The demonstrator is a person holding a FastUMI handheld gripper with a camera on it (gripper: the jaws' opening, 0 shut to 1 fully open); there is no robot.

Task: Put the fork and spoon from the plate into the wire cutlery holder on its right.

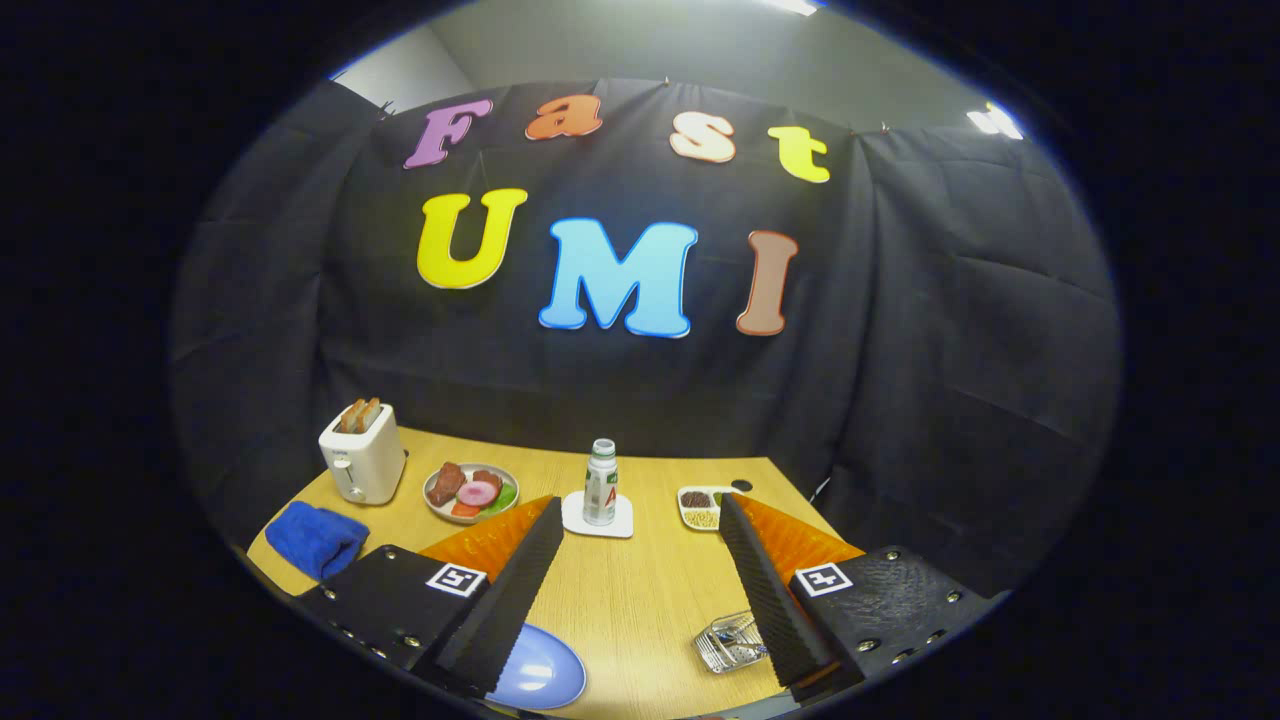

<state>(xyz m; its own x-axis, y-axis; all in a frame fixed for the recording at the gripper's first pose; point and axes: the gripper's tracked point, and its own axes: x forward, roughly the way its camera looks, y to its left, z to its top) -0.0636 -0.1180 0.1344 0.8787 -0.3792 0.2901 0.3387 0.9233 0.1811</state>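
The tongs [640,590] are hanging spread wide above the counter [630,590], gripping nothing. A blue plate [540,675] is peeking out at lower centre beside the left finger; its cutlery cannot be made out. The wire holder [728,642] is sitting lower right, against the right finger. Farther back, a toaster [362,455], blue cloth [315,537], food plate [472,490], bottle [600,483] on a coaster [598,520] and snack tray [700,507] are standing before black cloth.
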